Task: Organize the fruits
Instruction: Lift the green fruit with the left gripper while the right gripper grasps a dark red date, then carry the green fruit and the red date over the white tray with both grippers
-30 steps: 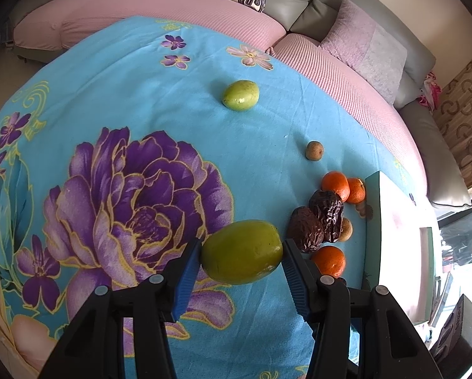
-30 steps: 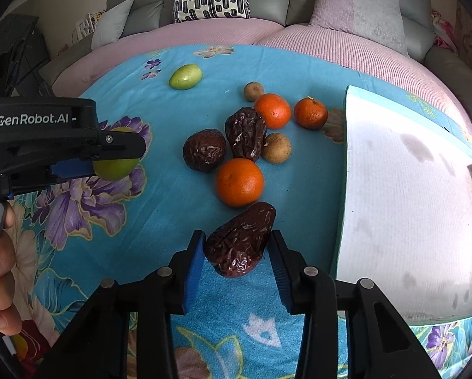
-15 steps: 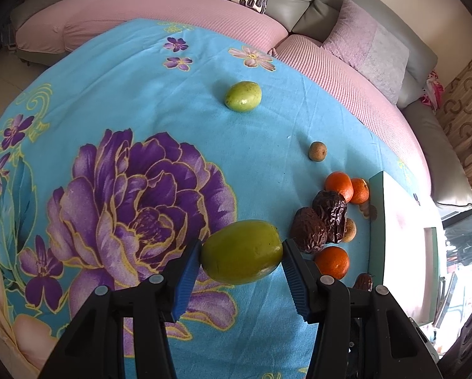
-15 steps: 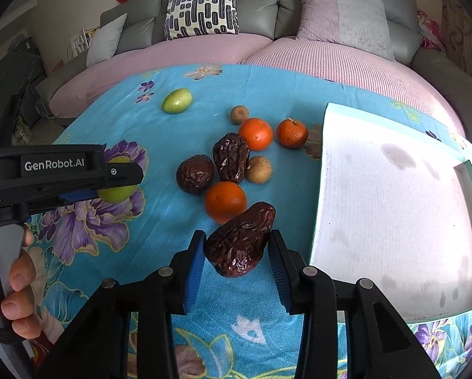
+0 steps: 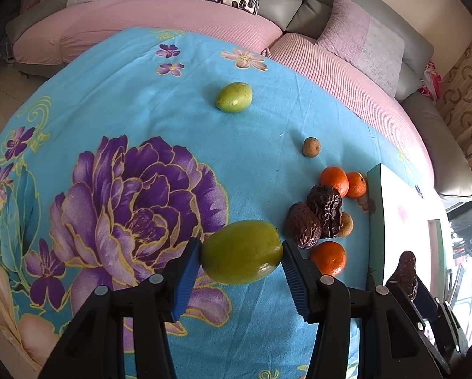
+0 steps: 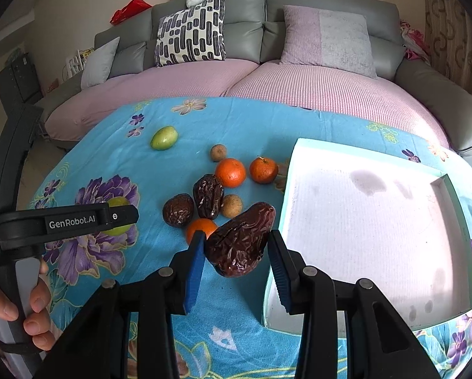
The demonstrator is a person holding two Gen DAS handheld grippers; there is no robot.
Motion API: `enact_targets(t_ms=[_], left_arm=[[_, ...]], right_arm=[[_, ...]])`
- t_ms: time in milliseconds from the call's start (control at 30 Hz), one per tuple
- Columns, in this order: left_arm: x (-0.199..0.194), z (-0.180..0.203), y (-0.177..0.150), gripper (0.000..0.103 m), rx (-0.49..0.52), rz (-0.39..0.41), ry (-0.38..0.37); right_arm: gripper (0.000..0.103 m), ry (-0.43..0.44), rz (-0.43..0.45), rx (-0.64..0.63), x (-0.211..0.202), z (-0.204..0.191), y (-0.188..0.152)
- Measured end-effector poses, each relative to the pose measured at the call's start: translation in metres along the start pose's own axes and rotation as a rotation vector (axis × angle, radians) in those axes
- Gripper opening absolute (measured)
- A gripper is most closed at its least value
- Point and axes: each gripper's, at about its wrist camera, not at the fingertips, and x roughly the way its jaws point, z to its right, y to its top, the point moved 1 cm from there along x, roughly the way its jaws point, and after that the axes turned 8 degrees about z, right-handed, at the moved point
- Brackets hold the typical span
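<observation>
The left tool [image 5: 240, 255] is clamped on a green fruit [image 5: 241, 251], held clear above the blue floral cloth [image 5: 141, 120] that covers the desk. The fruit's long axis runs across the gap, pad to pad, so each blue pad bears on a narrow rounded end.

The right tool [image 6: 236, 252] is closed on a wrinkled dark date [image 6: 240, 240], held near the front left corner of the white tray [image 6: 362, 221]. The date's long axis is tilted: its narrower end points up and right toward the tray, its broad end down and left. The left pad appears to touch the broad end; contact on the right pad is less certain in this view.

Risks:
- End-on contact on the green fruit gives little bearing area. A jolt may let it squirt out and roll across the cloth.
- The date's oblique seat may let it pivot or slip before it is over the tray.
- The right tool is low beside the tray's raised rim; a level approach may strike the rim.

Loose fruit on the cloth: a second green fruit [image 6: 164, 137], three oranges [image 6: 230, 172], two dates [image 6: 208, 194], two small brown fruits [image 6: 219, 152].
</observation>
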Motion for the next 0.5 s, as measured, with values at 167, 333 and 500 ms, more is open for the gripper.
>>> enact_targets(t_ms=[167,333,500], left_arm=[[-0.001,0.009,0.002,0.055,0.022,-0.002,0.024],[-0.002,0.031,0.003,0.055,0.056,-0.009,0.024],[-0.003,0.073,0.009,0.055,0.118,-0.007,-0.001]], right_arm=[[0.042,-0.087,0.036,0.023,-0.012,0.032,0.010],[0.042,-0.205,0.044,0.061,-0.018,0.074,0.013],[0.042,-0.265,0.049,0.140,-0.023,0.119,0.017]])
